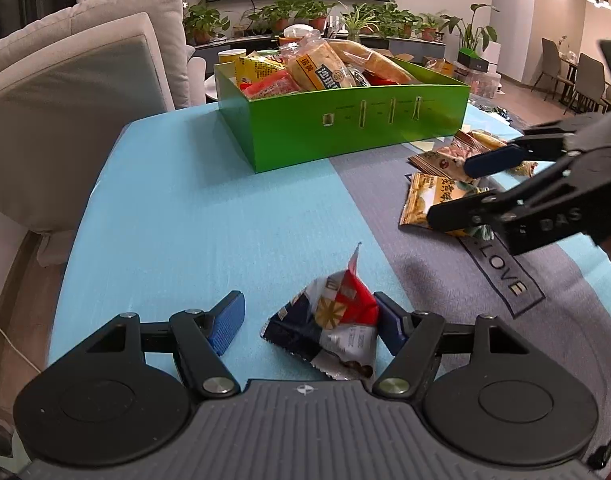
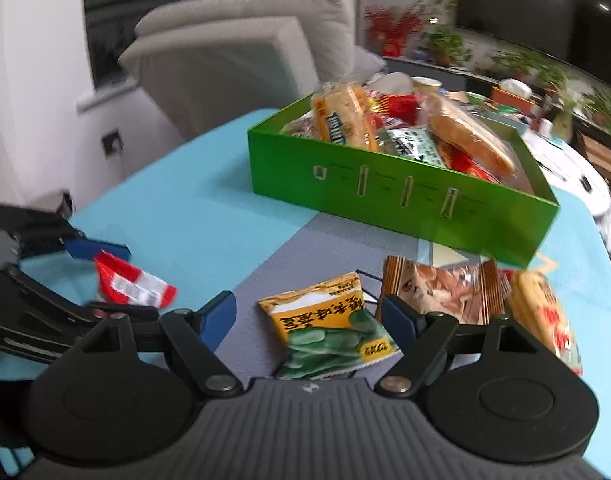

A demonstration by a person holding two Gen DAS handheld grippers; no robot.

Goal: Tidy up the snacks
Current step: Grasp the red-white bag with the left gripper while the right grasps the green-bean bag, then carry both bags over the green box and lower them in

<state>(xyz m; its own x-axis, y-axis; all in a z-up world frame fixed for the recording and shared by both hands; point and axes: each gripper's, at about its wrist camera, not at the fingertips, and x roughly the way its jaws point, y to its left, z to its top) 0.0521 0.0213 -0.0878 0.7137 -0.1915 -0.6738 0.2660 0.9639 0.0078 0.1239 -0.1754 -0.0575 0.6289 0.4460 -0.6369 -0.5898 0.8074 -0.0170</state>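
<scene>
Left wrist view: left claw (image 1: 305,316) straddles the red-and-blue packet (image 1: 329,328), not yet clamped.
Right claw (image 2: 309,316) stands open around the yellow packet (image 2: 329,328); both should pinch mid-packet before lifting toward the green box (image 2: 401,200).

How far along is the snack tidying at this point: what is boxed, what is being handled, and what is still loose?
Mostly done: the green box is already piled with packets. In hand: the left hand-held gripper straddles a red-and-navy packet, only one pad touching; the right hand-held gripper stands open around the yellow-and-green packet. Neither is lifted. Left: those two, plus the brown packet and orange packet on the tablecloth.
</scene>
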